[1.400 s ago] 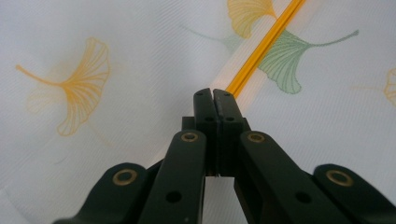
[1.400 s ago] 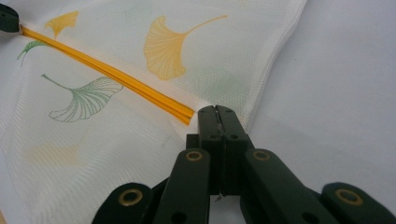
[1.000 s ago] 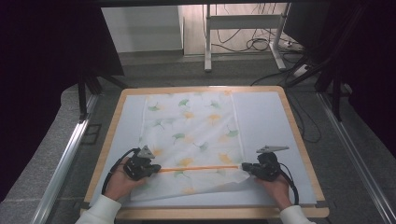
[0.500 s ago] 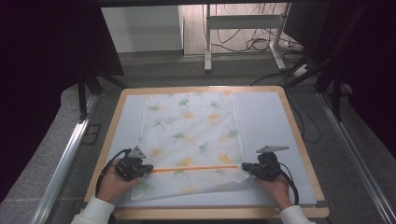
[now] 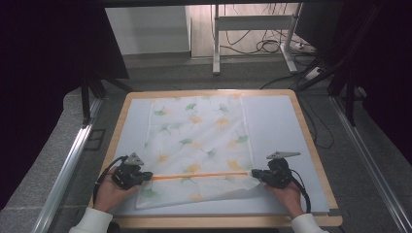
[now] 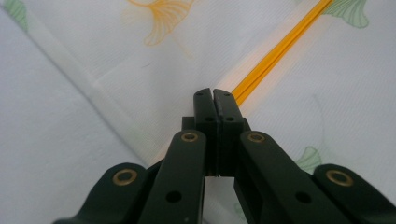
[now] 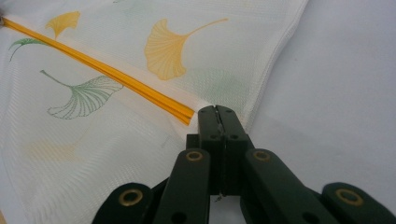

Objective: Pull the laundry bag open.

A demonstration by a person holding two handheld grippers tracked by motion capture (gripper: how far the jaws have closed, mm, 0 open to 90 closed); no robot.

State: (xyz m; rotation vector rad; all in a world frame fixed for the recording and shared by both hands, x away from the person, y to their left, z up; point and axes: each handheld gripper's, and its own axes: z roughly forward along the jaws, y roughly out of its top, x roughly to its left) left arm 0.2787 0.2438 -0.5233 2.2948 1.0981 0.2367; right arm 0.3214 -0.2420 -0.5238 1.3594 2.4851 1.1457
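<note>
The mesh bag (image 5: 199, 145), white with ginkgo leaves printed on it, lies flat in the middle of the worktop (image 5: 282, 126), its orange zipper (image 5: 199, 175) running straight across near the person's edge. Starting at the left: the left gripper (image 5: 142, 175) has its jaws pressed together on the cloth right at the zipper's left end, and in the left gripper view the closed tips (image 6: 214, 100) sit on the white hem where the orange line starts. I can't quite tell if it's pinching the zipper tape itself or just the hem next to it, the tips cover that spot. Moving across, the zipper looks taut and straight, which is what you want. On the right, the right gripper (image 5: 256, 175) is likewise clamped shut on the bag's corner, just past where the orange teeth stop (image 7: 187, 114). My take is this is a lift-and-fold or a stretch of the near edge, so the trick is to keep both grips firm and move both hands together, same height, same pace. If one side leads, the thin mesh will likely skew or slip out. Keep a little tension across the zipper so the fold line stays clean, not so much that it tears free.
</note>
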